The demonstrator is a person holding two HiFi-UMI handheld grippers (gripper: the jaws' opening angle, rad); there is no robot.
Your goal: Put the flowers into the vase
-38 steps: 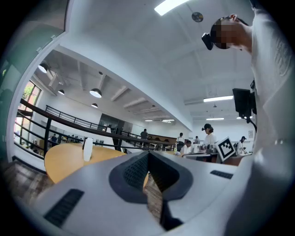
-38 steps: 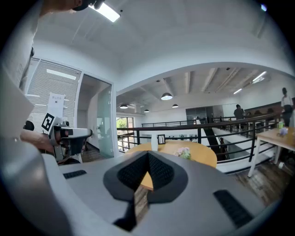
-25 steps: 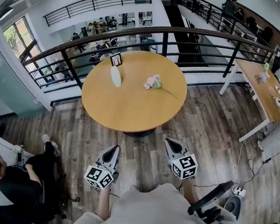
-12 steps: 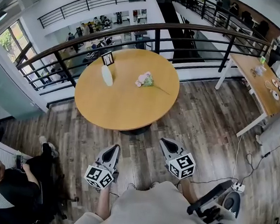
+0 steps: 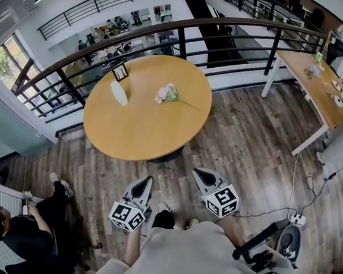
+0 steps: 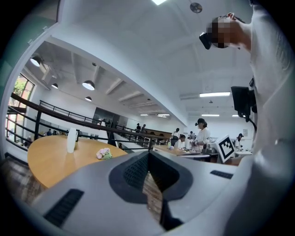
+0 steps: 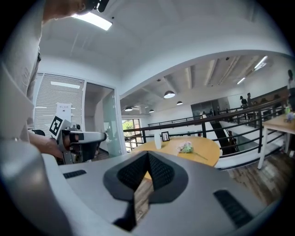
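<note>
A round wooden table point(image 5: 130, 130) stands ahead of me on the plank floor. On its far side a slim white vase point(image 5: 119, 92) stands upright, and a pink flower bunch point(image 5: 167, 93) with a long stem lies to its right. Both grippers are held low, well short of the table edge and touching nothing. My left gripper point(image 5: 148, 180) is shut and empty, and so is my right gripper point(image 5: 199, 173). The left gripper view has the vase point(image 6: 71, 140) and flowers point(image 6: 104, 154) beyond the shut left gripper point(image 6: 148, 154). In the right gripper view the vase point(image 7: 158, 140) and flowers point(image 7: 186, 147) sit past the shut right gripper point(image 7: 148, 154).
A small picture frame point(image 5: 120, 72) stands behind the vase. A black railing point(image 5: 187, 30) curves round the table's far side. A long desk point(image 5: 310, 86) with people at it is at the right. A seated person point(image 5: 8, 232) is at lower left; a power strip point(image 5: 296, 219) and cables lie at the right.
In the head view the table, vase and flowers have slid left and slightly down. Both grippers have edged forward toward the table, the left one more. My feet now show between them.
</note>
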